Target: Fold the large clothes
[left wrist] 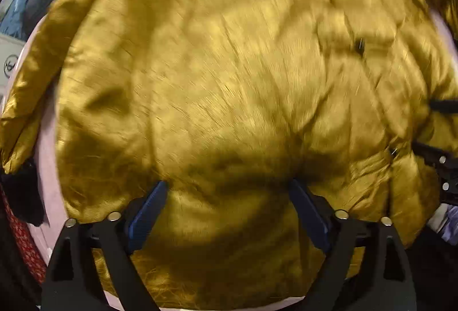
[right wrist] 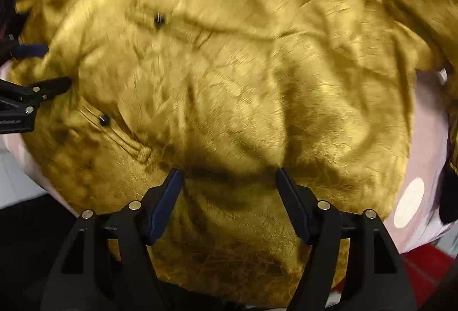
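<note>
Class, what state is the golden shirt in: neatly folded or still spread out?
Spread out: the golden shirt lies wrinkled and open across the pale surface, its button placket showing.

Pale pink table (right wrist: 426, 145) (white dot on it), red floor (right wrist: 423, 273) beyond

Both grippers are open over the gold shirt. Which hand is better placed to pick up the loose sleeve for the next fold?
Probably right: the right gripper sees a sleeve lying out past the shirt. The left gripper also has one nearby.
</note>
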Available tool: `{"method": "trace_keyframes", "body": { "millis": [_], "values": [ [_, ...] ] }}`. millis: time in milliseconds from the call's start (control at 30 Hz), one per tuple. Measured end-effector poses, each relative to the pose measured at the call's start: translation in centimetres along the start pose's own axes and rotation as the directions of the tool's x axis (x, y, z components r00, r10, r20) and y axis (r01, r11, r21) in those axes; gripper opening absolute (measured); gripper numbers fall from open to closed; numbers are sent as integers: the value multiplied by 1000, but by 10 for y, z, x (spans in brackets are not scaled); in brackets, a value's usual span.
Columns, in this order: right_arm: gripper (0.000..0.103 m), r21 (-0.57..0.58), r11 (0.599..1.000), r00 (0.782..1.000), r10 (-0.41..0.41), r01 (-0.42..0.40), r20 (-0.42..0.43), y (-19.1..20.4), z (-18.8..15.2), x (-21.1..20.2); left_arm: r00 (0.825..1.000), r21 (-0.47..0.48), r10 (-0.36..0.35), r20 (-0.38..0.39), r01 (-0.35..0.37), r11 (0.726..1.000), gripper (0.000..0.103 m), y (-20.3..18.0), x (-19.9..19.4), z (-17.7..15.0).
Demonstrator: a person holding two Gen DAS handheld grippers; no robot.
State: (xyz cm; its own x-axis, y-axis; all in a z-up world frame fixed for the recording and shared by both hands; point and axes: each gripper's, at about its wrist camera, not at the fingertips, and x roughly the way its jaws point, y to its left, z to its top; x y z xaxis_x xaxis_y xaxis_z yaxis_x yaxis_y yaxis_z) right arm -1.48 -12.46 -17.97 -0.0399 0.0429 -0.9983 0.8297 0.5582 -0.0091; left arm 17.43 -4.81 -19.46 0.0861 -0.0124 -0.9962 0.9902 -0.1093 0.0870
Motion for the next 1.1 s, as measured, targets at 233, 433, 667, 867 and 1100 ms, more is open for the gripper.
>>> {"method": "trace_keyframes", "body": {
  "millis": [233,433,667,867,1100],
  "values": [
    [97,47,999,1000,17,-17,-6,-29,-2,10,999,-42,-37,-2,37,998,98,20,12,0],
    [98,48,999,1000,13,-12,-15,-37,0,8,999,-45,-15,-51,13,999,98,22,25,31],
    [99,68,997,999,38,-36,-32,-52,2,4,997,-48,-18,-79,14,999,98,15,32,52],
    [98,59,998,999,18,-15,-51,-37,5,7,994,-61,-1,-107,-6,998,98,-3,41,64],
    [98,214,977,982,-46,6,182,-92,1,-54,997,-60,53,-51,-56,997,96,-15,34,74]
  ]
}}
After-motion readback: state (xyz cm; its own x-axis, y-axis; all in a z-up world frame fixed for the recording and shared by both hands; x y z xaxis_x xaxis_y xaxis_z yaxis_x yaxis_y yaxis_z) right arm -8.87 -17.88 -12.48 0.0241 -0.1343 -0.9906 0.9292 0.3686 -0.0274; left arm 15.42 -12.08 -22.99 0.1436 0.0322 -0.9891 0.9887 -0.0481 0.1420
